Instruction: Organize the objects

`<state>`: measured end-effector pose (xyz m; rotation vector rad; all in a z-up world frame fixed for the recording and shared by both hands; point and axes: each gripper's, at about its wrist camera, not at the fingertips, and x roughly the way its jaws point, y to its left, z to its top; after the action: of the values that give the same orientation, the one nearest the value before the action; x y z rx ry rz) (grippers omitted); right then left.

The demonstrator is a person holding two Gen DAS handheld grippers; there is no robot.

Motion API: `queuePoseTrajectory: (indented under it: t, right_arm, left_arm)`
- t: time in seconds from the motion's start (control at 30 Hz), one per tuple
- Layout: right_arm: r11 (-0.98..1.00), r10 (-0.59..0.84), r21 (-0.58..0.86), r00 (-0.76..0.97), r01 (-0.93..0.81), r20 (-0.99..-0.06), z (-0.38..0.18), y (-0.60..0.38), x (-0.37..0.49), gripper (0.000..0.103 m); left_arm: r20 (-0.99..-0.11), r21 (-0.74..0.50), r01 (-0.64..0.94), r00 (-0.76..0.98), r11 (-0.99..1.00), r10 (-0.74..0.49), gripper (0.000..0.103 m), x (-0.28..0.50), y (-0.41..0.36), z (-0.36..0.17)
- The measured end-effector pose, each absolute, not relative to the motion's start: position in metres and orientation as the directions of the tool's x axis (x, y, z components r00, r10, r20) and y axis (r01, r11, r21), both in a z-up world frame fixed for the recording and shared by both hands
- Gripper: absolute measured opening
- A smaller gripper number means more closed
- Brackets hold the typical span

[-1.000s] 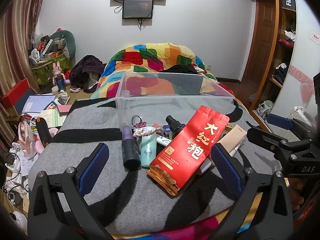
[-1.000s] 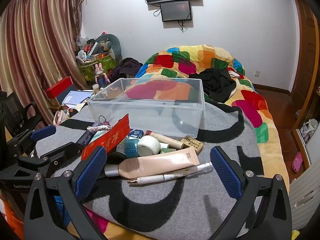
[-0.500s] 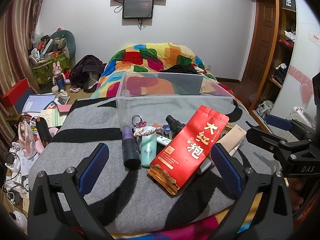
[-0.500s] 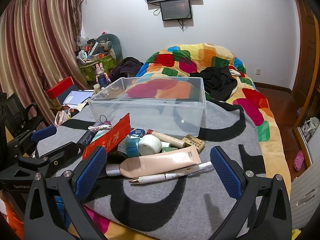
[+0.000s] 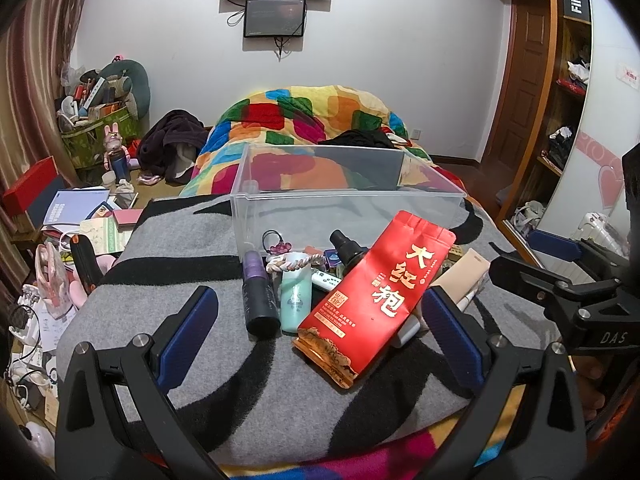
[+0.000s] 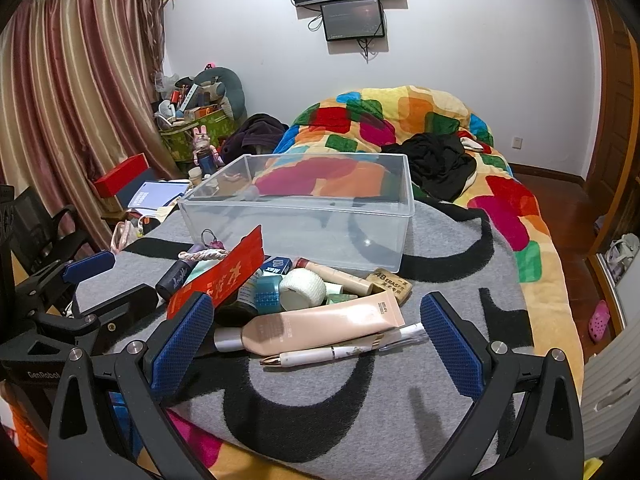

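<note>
A clear plastic bin (image 5: 344, 216) (image 6: 304, 216) stands empty on the grey blanket. In front of it lies a pile: a red tea pouch (image 5: 376, 296) (image 6: 224, 276), a dark purple bottle (image 5: 258, 296), a teal tube (image 5: 296, 300), a beige cosmetic tube (image 6: 324, 322) and a white pen (image 6: 312, 356). My left gripper (image 5: 320, 336) is open and empty, just short of the pouch and bottles. My right gripper (image 6: 316, 344) is open and empty, its fingers either side of the beige tube and pen.
A white tape roll (image 6: 302, 290), a blue box (image 6: 276, 266) and a 4B eraser (image 6: 390, 282) lie in the pile. A colourful duvet (image 6: 400, 128) with black clothing (image 6: 436, 160) lies behind the bin. Cluttered floor and a red box (image 5: 28, 184) are at left.
Both grippers have crept slightly forward toward the pile. The objects have not moved.
</note>
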<state>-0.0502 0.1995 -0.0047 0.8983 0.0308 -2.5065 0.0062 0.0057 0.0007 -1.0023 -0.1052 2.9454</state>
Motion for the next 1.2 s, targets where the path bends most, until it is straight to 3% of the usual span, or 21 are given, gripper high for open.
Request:
queuePoseTrajectory:
  t: [0.63,0.77,1.0,1.2]
  right_arm:
    - [-0.887,-0.436,0.171,-0.657,0.429,-0.615,-0.01,0.2,-0.053,0.103]
    - [-0.89,-0.432,0.173,-0.656,0.422,-0.619,-0.013,0.202,-0.056,0.102]
    - [-0.902,-0.409,0.173,-0.655,0.395,-0.636,-0.02,0.21,-0.065,0.102]
    - [-0.909,-0.398,0.189,-0.642,0.371,-0.655,-0.026,0.215,-0.075,0.094]
  left_arm:
    - [-0.591,-0.081,-0.01,-0.805,-0.997,0.056,0.103,0.009,0.003,0.001]
    - [-0.598,-0.087,-0.004,-0.799,-0.996,0.056,0.09,0.007,-0.001,-0.002]
    - [-0.617,-0.117,0.03,-0.785,-0.993,0.049,0.087,0.003,-0.016,-0.009]
    - [-0.635,-0.136,0.088,-0.772,-0.987,0.018,0.077,-0.008,-0.037,-0.015]
